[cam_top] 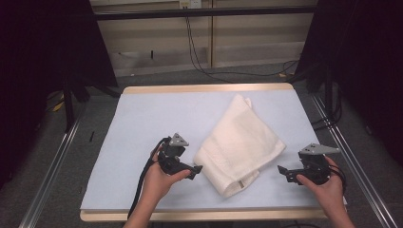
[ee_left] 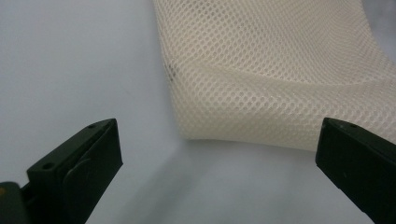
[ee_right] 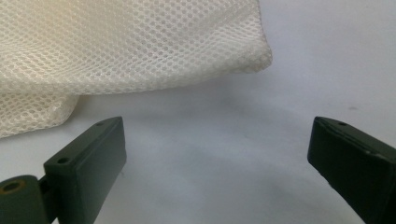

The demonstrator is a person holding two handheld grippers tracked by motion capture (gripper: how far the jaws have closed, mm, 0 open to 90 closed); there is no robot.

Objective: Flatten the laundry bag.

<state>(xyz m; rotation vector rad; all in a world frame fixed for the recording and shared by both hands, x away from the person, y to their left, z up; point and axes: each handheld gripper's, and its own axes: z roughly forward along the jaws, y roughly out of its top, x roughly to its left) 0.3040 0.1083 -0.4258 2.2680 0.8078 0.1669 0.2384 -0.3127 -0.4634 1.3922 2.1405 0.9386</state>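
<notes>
High view: a folded cream mesh cloth (cam_top: 240,145) lies on the table (cam_top: 142,118), running from near the far edge toward the near edge, right of centre. The left gripper (cam_top: 196,170) sits just beside its near-left corner, the right gripper (cam_top: 283,171) near its right corner.

Left gripper view: jaws spread wide, empty; the cloth's folded corner (ee_left: 187,130) lies ahead. Likely best to take both layers together.

Right gripper view: jaws apart, holding nothing; the cloth's corner (ee_right: 261,58) is ahead, untouched. No containers are present.
</notes>
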